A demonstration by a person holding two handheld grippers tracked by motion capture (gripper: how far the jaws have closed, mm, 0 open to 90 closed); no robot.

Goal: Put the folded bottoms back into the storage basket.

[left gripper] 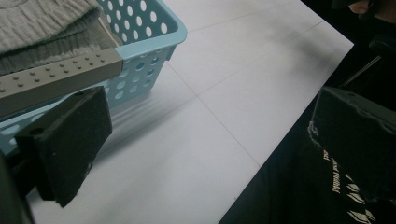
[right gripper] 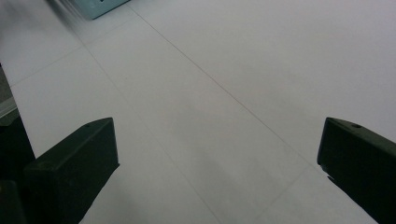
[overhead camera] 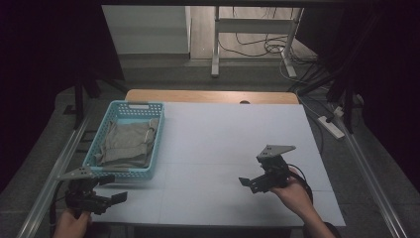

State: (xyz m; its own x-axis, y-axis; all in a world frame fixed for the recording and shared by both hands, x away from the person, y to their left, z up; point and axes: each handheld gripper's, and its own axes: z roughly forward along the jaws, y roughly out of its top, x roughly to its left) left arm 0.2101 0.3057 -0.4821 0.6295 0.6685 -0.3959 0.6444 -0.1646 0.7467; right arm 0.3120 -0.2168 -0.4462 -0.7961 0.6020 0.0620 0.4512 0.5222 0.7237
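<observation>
A light blue perforated basket (overhead camera: 157, 136) stands at the table's left side and holds a folded grey cloth (overhead camera: 126, 144). My left gripper (overhead camera: 114, 188) is at the front left corner, just in front of the basket, open and empty. In the left gripper view the jaws of my left gripper (left gripper: 210, 140) stand wide apart, with the basket (left gripper: 154, 42) and the cloth (left gripper: 42, 28) at upper left. My right gripper (overhead camera: 251, 173) hovers over the table's right half, pointing left, open and empty. The right gripper view has my right gripper (right gripper: 215, 163) spread over bare white tabletop.
The white table (overhead camera: 223, 134) has a wooden strip (overhead camera: 213, 95) along its far edge. Metal rails (overhead camera: 59, 163) run along both sides. Beyond the table are a desk frame (overhead camera: 216, 44) and floor cables (overhead camera: 262, 47). The basket corner (right gripper: 100, 5) sits far ahead of my right gripper.
</observation>
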